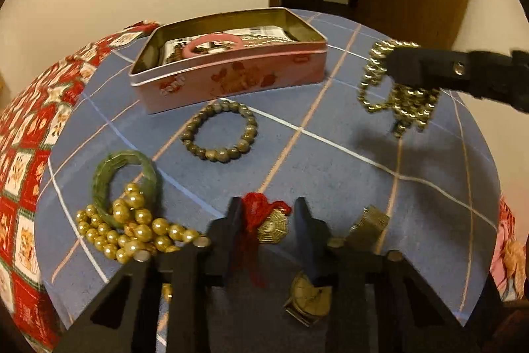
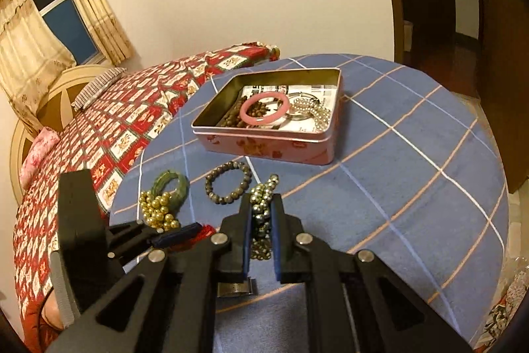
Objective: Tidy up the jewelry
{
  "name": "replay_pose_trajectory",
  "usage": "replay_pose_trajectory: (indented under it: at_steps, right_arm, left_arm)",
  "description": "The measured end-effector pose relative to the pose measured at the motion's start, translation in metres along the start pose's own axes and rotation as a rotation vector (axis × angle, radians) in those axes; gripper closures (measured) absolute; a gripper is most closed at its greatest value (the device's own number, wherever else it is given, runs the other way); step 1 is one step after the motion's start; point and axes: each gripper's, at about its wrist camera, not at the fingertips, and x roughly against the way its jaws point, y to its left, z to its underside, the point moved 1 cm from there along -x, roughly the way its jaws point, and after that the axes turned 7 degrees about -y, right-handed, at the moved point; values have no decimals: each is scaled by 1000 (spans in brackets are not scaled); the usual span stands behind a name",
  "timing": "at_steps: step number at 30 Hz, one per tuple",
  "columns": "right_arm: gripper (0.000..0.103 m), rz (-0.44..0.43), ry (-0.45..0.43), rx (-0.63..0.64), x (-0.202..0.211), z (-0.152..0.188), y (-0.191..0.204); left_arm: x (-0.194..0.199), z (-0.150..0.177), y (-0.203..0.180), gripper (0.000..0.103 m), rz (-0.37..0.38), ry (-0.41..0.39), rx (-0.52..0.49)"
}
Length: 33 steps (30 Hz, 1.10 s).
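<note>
- Right gripper (image 2: 261, 214) is clenched on a gold bead chain (image 2: 261, 204) at lower centre of the right wrist view; in the left wrist view the same chain hangs in a loose bunch from it at upper right, clear of the cloth.
- Left gripper (image 1: 267, 214) straddles a red-corded charm (image 1: 269, 222) at lower centre of its own view; the red cord sits between the fingers, but I cannot tell whether the pads are pressing on it yet.
- Chain looks limp and fairly light, likely to swing and slip bead by bead; a pinch across several bunched strands, as now, seems safest.
- Charm is a small stiff metal plate on soft cord; gripping the cord knot just above the plate would probably hold better than the smooth plate.
- Tin (image 2: 264, 141), open and pink, stands at upper centre of the table (image 1: 330, 161); inside lie a pink bangle (image 2: 264, 111), dark beads and a pearl strand, leaving little free floor.
- Grey bead bracelet (image 1: 220, 131) lies just in front of the tin, between it and both grippers.
- Green bangle (image 1: 122, 181) rests against a heap of gold pearls (image 1: 132, 234) at lower left; the bangle is probably brittle.
- Watch (image 1: 309, 296) lies under the left gripper, with a gold band piece (image 1: 368, 225) nearby.
- Dangling loops could snag the tin's rim on the way in.
</note>
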Motion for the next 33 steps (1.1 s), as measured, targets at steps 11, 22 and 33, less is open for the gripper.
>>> replay_pose_trajectory:
  at_steps: [11,22,33]
  right_arm:
    - [90,-6,-29,-39,8,-4,-5]
    - [90,1,-76,-44,21,-11,-3]
    - [90,-35,-142,-18,37,-26,9]
  left_arm:
    - [14,-10,5,103,18,-59,87]
    - [66,-28,23,103,71,-236,200]
    - [94,-51,24,103,46,-331,202]
